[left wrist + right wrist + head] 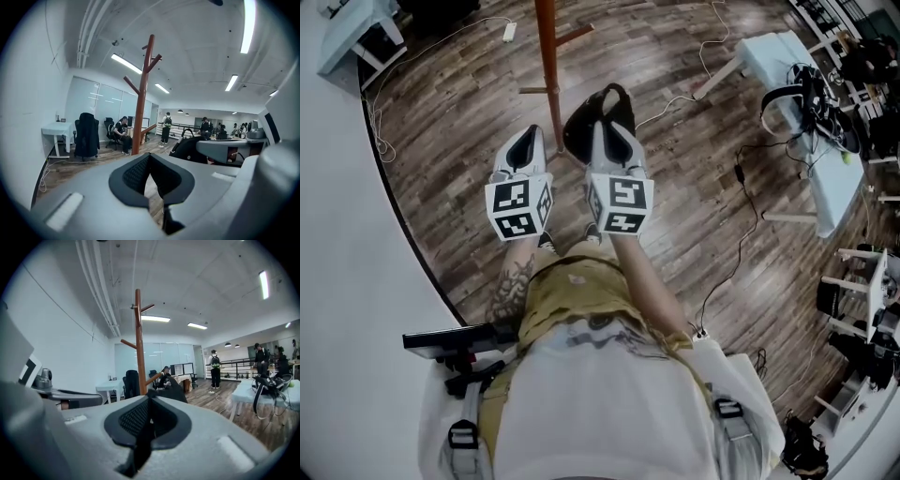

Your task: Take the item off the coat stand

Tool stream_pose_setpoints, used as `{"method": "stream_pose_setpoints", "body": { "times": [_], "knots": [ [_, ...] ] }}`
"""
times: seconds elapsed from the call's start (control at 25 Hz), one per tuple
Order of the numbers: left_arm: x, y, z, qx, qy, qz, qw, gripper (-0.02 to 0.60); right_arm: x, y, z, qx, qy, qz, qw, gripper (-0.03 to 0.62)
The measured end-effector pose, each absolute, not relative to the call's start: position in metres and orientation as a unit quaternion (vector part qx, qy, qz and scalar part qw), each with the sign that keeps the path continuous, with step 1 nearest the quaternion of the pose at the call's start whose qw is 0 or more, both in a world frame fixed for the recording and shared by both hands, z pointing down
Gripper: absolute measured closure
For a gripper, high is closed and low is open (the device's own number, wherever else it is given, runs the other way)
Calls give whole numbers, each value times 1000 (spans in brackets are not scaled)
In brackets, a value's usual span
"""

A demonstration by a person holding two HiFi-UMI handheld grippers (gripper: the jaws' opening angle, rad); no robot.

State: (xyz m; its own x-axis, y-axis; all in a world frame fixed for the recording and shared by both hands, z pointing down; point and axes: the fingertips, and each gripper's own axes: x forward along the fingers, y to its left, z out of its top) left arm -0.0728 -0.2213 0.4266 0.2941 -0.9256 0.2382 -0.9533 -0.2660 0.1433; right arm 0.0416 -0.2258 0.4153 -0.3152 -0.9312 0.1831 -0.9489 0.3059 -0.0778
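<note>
Near coat stand (pixel 547 56), black bag (pixel 577 136) clamped at right claw (pixel 602 128) tip, left claw (pixel 528 133) closed, empty

Coat stand and bag, both only partly seen
In the head view the coat stand (pixel 547 47) runs off the top edge, its upper part cut away, and the bag (pixel 577 139) just beside it is half covered by the right gripper (pixel 600 127). In the right gripper view the stand's foot and most of the bag (pixel 177 391) lie behind that gripper's body. The people (pixel 215 367) beyond the stand are too small to make out in detail.
</note>
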Motion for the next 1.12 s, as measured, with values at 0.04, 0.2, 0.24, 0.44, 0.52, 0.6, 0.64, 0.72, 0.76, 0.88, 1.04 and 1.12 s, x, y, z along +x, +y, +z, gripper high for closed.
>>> {"method": "stream_pose_setpoints", "body": {
  "times": [0.04,0.2,0.24,0.44,0.52,0.6,0.64,0.72,0.76,0.88,1.04,1.12],
  "knots": [
    [-72,-221,419,796,-591,46,124,580,44,-225,409,587,-804,81,46,586],
    [-72,-222,384,797,-597,15,87,580,47,-224,379,594,-802,55,17,586],
    [-74,-222,376,796,-601,9,74,580,46,-224,373,593,-804,47,9,586],
    [-65,-225,360,805,-591,6,55,580,39,-224,353,582,-813,27,-10,588],
    [-60,-226,352,809,-586,3,48,580,39,-224,344,579,-815,19,-16,588],
    [-57,-226,344,813,-581,-1,39,580,38,-224,334,576,-817,12,-23,588],
    [-55,-226,342,815,-579,-3,36,580,37,-224,331,574,-818,11,-26,588],
    [-53,-227,341,817,-575,-2,34,580,33,-223,327,569,-822,9,-28,588],
    [-52,-227,341,818,-574,-1,35,580,31,-223,326,567,-824,7,-28,588],
    [-51,-227,340,818,-574,1,35,580,27,-222,324,561,-827,3,-27,588],
    [-49,-229,340,819,-573,5,34,580,26,-224,325,558,-829,6,-24,588],
    [-49,-229,344,819,-573,10,36,580,26,-224,328,558,-830,8,-21,588]
  ]
}}
